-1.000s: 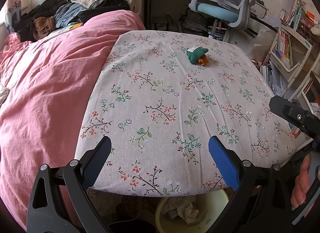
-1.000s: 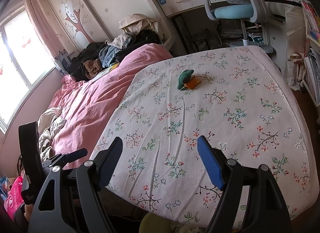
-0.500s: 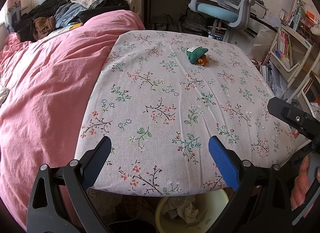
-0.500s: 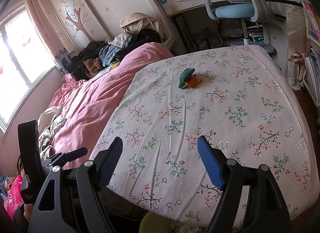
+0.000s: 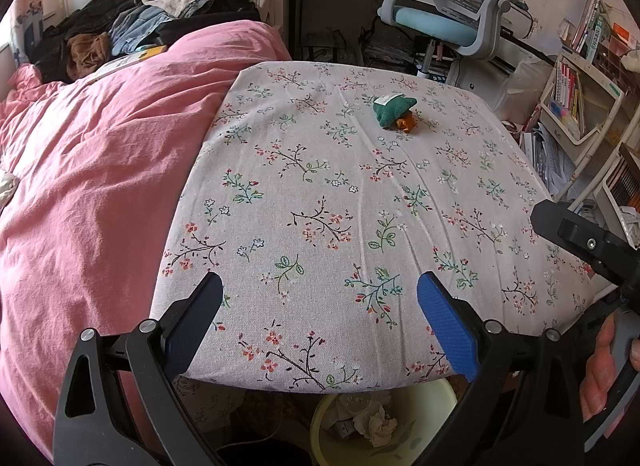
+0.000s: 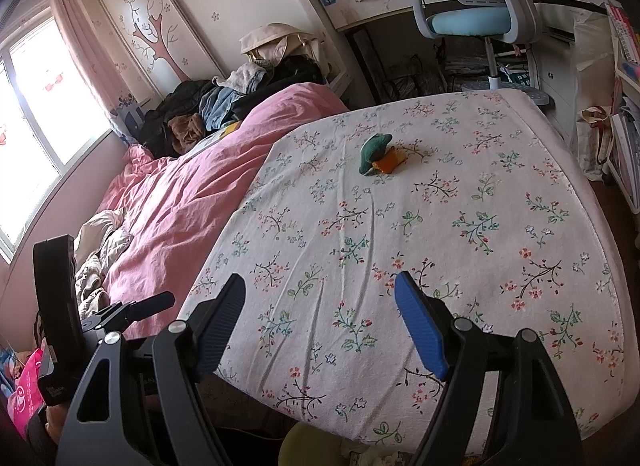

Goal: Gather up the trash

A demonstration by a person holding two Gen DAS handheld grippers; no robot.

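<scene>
Over the bed (image 5: 340, 205), both tongs (image 5: 320, 306) (image 6: 320, 314) unchanged: wide open, empty; green-orange trash (image 5: 394, 111) uncollected, bin (image 5: 440, 398) waiting.

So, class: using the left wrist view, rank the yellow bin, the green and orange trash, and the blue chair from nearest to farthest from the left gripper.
1. Yellow bin, on the floor just below the left gripper.
2. Green and orange trash, far across the floral bed.
3. Blue chair, beyond the bed, by the desk.
</scene>
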